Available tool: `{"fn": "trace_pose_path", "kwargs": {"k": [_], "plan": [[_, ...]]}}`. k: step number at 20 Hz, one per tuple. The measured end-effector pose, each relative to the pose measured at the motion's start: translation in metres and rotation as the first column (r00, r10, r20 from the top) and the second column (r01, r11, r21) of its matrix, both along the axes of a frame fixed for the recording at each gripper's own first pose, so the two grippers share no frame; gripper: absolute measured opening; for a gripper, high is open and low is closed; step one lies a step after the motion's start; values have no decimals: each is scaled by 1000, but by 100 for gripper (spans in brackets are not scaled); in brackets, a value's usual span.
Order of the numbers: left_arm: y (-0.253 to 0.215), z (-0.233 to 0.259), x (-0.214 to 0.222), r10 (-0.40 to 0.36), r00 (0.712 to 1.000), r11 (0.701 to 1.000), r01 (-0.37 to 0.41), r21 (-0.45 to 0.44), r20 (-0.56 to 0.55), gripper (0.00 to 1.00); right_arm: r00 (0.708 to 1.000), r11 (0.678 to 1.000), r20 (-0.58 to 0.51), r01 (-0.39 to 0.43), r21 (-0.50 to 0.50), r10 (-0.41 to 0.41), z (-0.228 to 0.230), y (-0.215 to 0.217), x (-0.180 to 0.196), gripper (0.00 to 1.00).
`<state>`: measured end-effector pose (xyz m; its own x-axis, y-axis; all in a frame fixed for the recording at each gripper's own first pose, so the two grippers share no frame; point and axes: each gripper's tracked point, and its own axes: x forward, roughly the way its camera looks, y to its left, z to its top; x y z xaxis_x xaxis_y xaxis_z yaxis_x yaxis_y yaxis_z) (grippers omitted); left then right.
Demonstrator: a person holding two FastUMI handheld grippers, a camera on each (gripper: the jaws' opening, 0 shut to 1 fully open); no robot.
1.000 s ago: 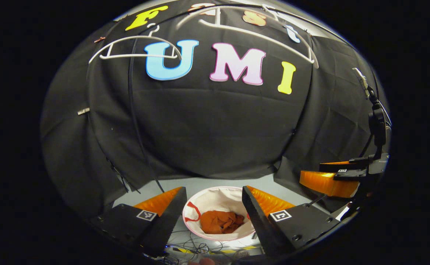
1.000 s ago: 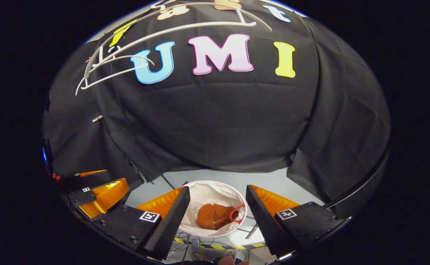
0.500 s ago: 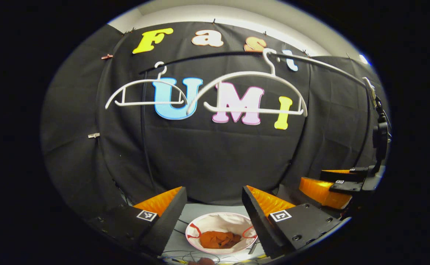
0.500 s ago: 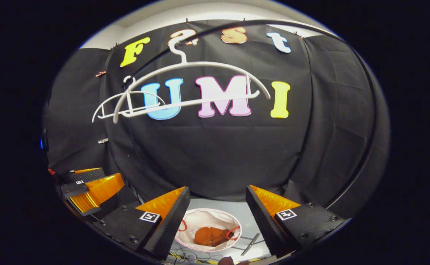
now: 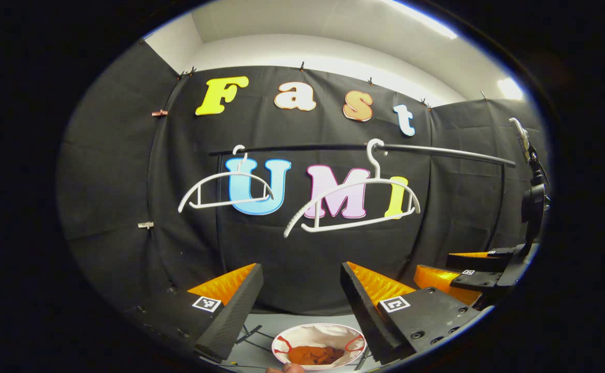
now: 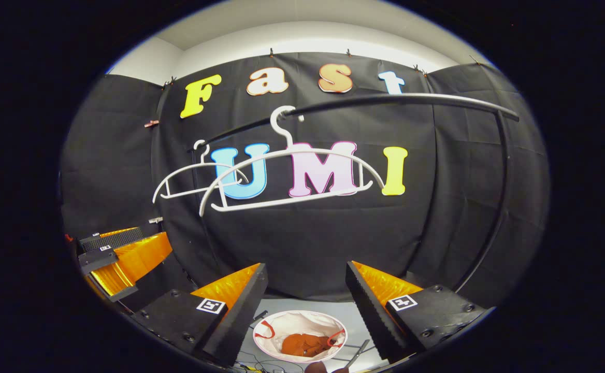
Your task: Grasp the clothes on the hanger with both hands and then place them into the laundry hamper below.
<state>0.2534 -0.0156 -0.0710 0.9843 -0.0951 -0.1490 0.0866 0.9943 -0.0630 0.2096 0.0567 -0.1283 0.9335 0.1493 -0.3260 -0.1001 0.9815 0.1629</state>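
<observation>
An orange garment (image 5: pixel 318 354) (image 6: pixel 305 344) lies crumpled inside the round white hamper (image 5: pixel 302 333) (image 6: pixel 287 322) on the floor below. Two bare white hangers (image 5: pixel 351 210) (image 6: pixel 287 178) hang from the black rail (image 5: pixel 437 153) (image 6: pixel 411 98). My left gripper (image 5: pixel 300 305) is open, with nothing between its fingers, high above the hamper. My right gripper (image 6: pixel 305 305) is open too and holds nothing. In the left gripper view the right gripper (image 5: pixel 468 277) appears at the right edge. The left gripper (image 6: pixel 121 259) shows at the left edge of the right gripper view.
The second hanger (image 5: pixel 225 189) (image 6: pixel 193 178) hangs farther left on the rail. A black stand (image 5: pixel 533 202) rises at the right. Cables (image 6: pixel 261 360) lie on the grey floor beside the hamper. A hand (image 5: pixel 284 369) shows at the bottom edge.
Both grippers have risen and tilted up: the hamper has dropped toward the bottom of both views and looks smaller, while the rail, hangers and ceiling have come into view. The right-hand hanger is swinging.
</observation>
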Motion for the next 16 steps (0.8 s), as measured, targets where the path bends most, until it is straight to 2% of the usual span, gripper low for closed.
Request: {"fn": "trace_pose_path", "kwargs": {"k": [1,3,7,11,12,16], "plan": [[4,4,-7,0,1000,1000,0,6,9,95,1000,1000,18,7,0,-7,9,1,-3,98],[9,16,-17,6,999,1000,-7,21,39,92,999,1000,51,18,-1,-18,26,1,-8,98],[16,27,-37,7,998,999,-10,43,69,95,994,999,104,43,-11,-42,50,2,-18,98],[17,33,-49,4,997,1000,-6,24,72,95,988,998,143,60,-8,-58,65,3,-23,98],[18,34,-52,4,997,1000,-6,22,71,92,987,998,150,62,-7,-60,69,3,-26,98],[20,38,-59,14,997,999,-16,35,78,95,982,998,174,70,-1,-69,79,-1,-32,98]]}}
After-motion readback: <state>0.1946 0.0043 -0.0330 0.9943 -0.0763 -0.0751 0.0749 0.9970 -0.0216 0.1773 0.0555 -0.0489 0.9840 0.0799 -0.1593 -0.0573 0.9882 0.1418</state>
